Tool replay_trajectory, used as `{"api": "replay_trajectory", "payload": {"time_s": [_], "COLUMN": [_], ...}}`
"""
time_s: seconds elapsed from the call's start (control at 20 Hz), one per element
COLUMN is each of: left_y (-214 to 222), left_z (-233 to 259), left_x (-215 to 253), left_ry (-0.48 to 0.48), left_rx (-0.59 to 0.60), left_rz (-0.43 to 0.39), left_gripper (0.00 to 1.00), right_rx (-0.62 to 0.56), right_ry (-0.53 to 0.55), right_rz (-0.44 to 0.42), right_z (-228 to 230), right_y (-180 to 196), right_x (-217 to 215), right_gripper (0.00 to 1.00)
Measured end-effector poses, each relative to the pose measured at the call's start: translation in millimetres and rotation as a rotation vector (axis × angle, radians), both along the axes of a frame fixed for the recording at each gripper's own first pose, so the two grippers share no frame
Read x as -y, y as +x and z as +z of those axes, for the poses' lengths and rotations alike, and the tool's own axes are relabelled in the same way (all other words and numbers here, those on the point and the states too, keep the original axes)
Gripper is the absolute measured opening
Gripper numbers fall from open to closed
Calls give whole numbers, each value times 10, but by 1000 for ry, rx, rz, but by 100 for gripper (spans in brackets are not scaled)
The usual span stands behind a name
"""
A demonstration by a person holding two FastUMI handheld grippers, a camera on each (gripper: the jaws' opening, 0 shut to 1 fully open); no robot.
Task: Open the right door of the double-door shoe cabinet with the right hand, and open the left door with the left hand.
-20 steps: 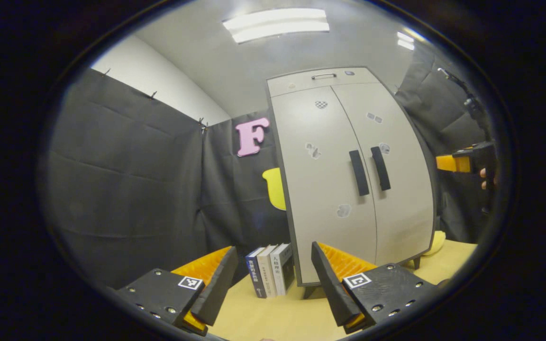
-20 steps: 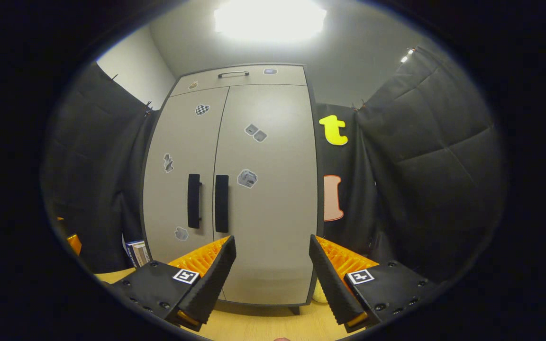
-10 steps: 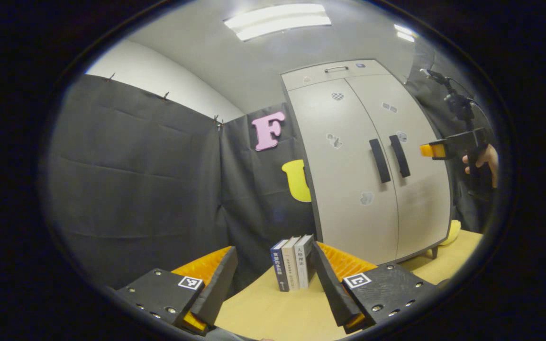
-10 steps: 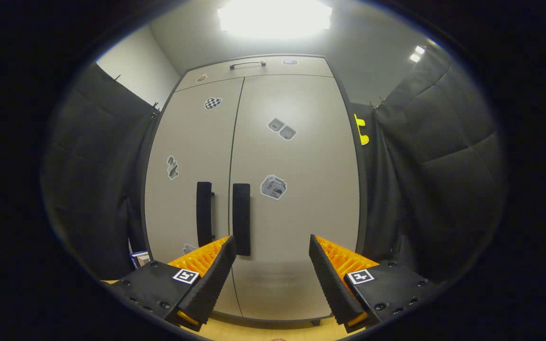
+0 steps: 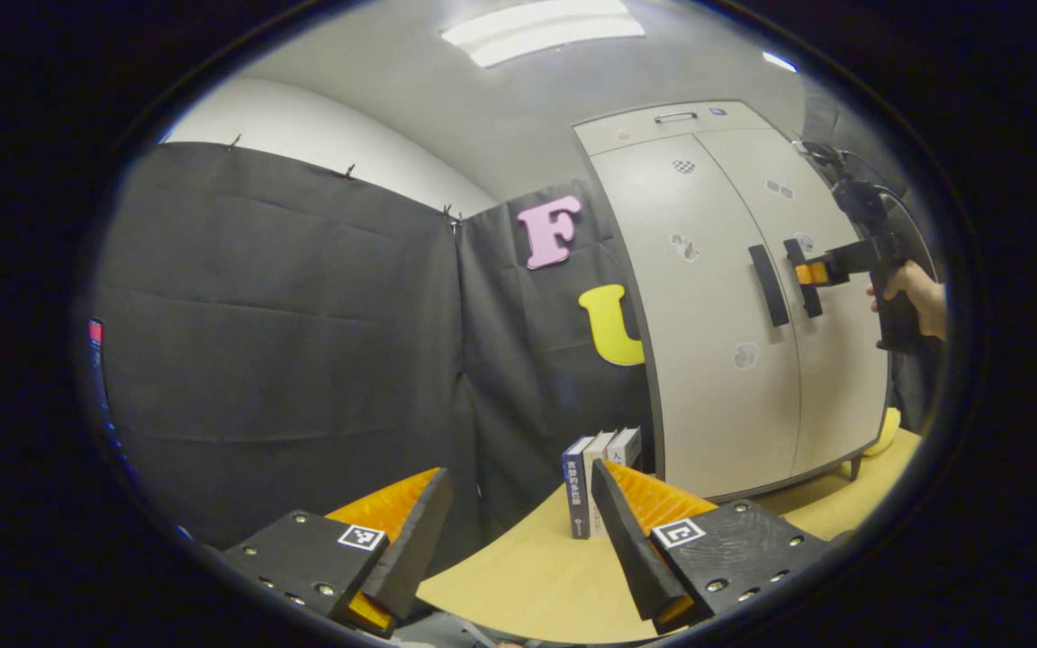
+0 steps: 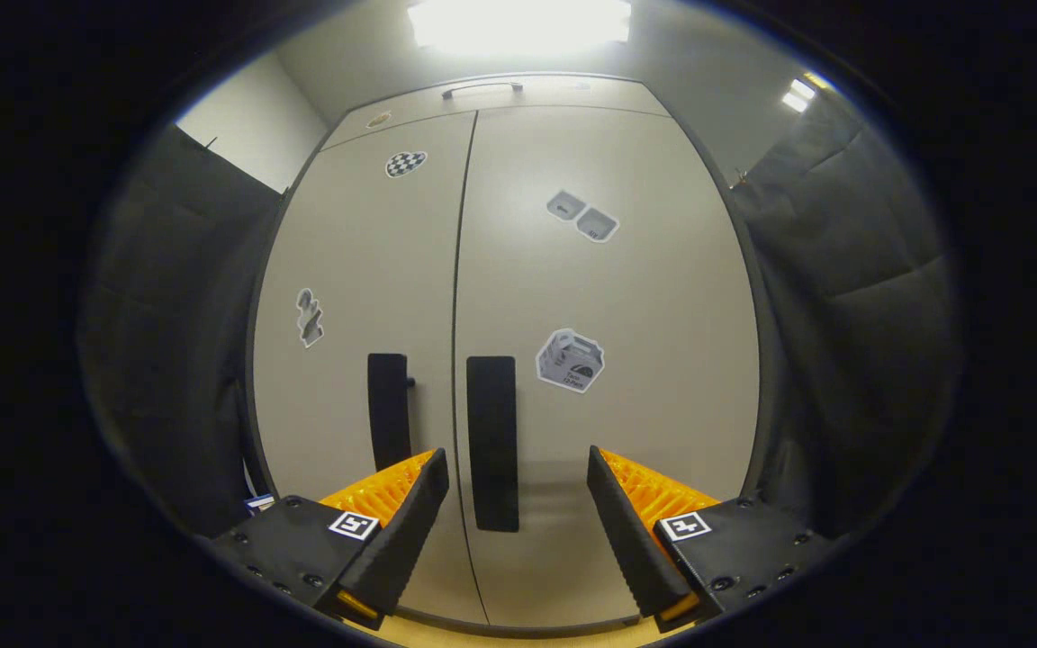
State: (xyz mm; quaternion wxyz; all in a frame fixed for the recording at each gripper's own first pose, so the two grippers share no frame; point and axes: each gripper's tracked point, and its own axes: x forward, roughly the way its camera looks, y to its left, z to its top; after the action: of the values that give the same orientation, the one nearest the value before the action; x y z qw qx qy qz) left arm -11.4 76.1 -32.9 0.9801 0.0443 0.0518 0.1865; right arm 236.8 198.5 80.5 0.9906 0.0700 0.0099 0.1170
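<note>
Right gripper (image 6: 518, 504) wide open and close in front of the shoe cabinet (image 6: 518, 270), right door handle (image 6: 492, 441) standing tall between its fingers, a bit left of middle; left gripper (image 5: 518, 531) wide open too, far off to the left.

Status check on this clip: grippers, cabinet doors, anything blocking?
Right gripper jaws open, right door handle between them, not gripped. Left gripper open, off by the books. Both doors shut. Nothing blocking.
</note>
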Motion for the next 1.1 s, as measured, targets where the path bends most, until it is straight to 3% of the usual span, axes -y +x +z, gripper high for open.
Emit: {"api": "replay_trajectory", "payload": {"time_s": [0.2,0.3,0.35,0.4,0.5,0.55,0.65,0.85,0.9,1.1], "left_y": [2,1,1,-4,9,11,27,54,59,136], "left_z": [-29,-27,-26,-26,-37,-31,-30,-24,-16,-13], "left_x": [-17,-5,-3,3,-10,-19,-3,14,20,82], "left_ry": [-4,-10,-10,-10,-8,-9,-18,-22,-25,-35], "left_rx": [0,2,2,1,-1,0,1,1,2,6], "left_rz": [9,10,10,8,9,12,10,-2,-6,-30], "left_gripper": [92,92,92,92,92,92,92,93,92,92], "right_rx": [-105,-149,-159,-167,-185,-181,-193,-212,-208,-229], "right_ry": [7,17,22,25,22,24,34,1,12,5], "right_rz": [40,59,62,67,65,56,44,60,66,106], "right_z": [-177,-251,-267,-276,-317,-304,-307,-328,-300,-318], "right_y": [217,259,272,282,304,321,348,338,321,276], "right_x": [-178,-238,-251,-269,-285,-269,-271,-266,-272,-263], "right_gripper": [92,77,75,79,79,73,42,24,14,13]}}
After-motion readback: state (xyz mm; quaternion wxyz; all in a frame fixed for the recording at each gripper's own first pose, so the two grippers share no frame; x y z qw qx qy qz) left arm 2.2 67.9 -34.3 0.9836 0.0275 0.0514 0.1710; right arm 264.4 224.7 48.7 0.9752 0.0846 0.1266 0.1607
